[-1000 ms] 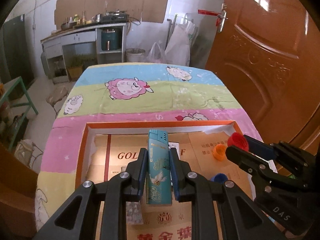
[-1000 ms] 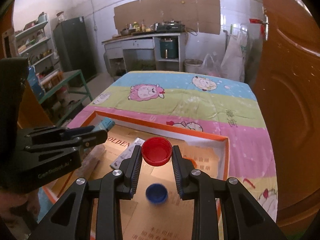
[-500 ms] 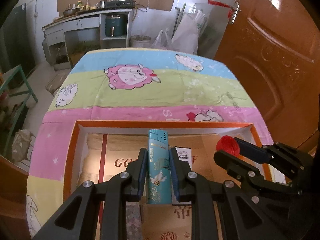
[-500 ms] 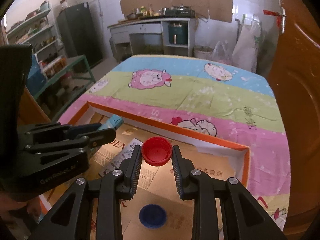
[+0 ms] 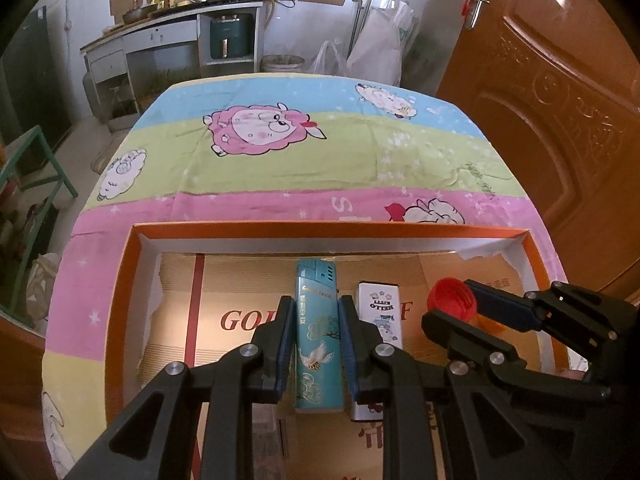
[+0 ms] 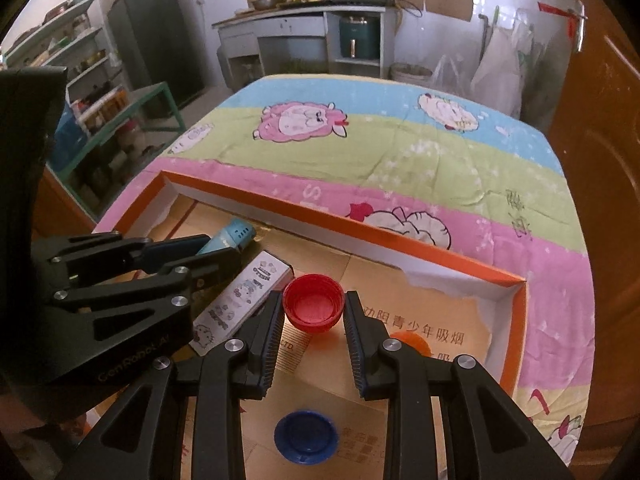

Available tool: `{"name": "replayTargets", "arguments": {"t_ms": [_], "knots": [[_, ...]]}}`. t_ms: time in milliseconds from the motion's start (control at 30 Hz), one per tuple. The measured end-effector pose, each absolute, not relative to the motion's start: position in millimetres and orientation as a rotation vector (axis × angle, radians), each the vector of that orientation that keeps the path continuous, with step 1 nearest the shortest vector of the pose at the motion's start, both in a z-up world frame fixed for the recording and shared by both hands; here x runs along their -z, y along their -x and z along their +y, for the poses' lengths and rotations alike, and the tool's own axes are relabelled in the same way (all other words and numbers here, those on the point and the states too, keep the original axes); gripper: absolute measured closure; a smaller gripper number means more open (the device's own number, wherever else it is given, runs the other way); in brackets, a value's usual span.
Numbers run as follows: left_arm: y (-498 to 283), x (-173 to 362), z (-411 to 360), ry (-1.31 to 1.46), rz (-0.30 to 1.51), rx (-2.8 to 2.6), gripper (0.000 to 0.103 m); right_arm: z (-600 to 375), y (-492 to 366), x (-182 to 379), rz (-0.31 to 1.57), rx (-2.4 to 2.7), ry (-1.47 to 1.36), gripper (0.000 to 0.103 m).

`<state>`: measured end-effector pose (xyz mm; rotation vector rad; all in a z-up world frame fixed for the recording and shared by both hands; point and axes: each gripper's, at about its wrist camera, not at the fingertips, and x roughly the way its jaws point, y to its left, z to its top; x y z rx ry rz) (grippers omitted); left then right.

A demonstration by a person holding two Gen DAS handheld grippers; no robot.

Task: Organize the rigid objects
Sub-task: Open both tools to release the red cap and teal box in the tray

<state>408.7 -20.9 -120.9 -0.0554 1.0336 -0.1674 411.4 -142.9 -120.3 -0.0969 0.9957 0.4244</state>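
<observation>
- The left gripper (image 5: 314, 334) pinches the teal lighter (image 5: 319, 336) lengthwise, over the orange-rimmed box (image 5: 332, 229).
- Just right of it lies a white lighter (image 5: 378, 312).
- The right gripper (image 6: 314, 314) clamps the red cap (image 6: 314, 307), open side up.
- The box's far wall runs just ahead of both.
- A blue cap (image 6: 306, 436) lies beneath; an orange cap (image 6: 412, 342) sits right, on bare cardboard.

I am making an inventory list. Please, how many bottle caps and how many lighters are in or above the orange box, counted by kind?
Bottle caps: 3 (red bottle cap in the right gripper, blue bottle cap and orange bottle cap lying in the orange box)
Lighters: 2 (teal lighter in the left gripper, white lighter in the box)
Total: 5
</observation>
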Motion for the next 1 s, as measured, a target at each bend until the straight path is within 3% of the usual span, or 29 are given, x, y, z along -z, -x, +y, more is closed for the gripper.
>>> {"name": "replayTargets", "arguments": {"t_ms": [533,733,1000], "knots": [[-410,124,-20,0.071,1.031,0.176,0.079,-137,-414,129,1.039,-0.406,0.152,0.071],[-408,121,-22,0.055,1.009,0.168,0.063,-138,-414,127,1.036,-0.398,0.154,0.067],[-405,109,-15,0.063,0.970,0.162,0.062,-138,-411,125,1.022,-0.390,0.148,0.063]]}}
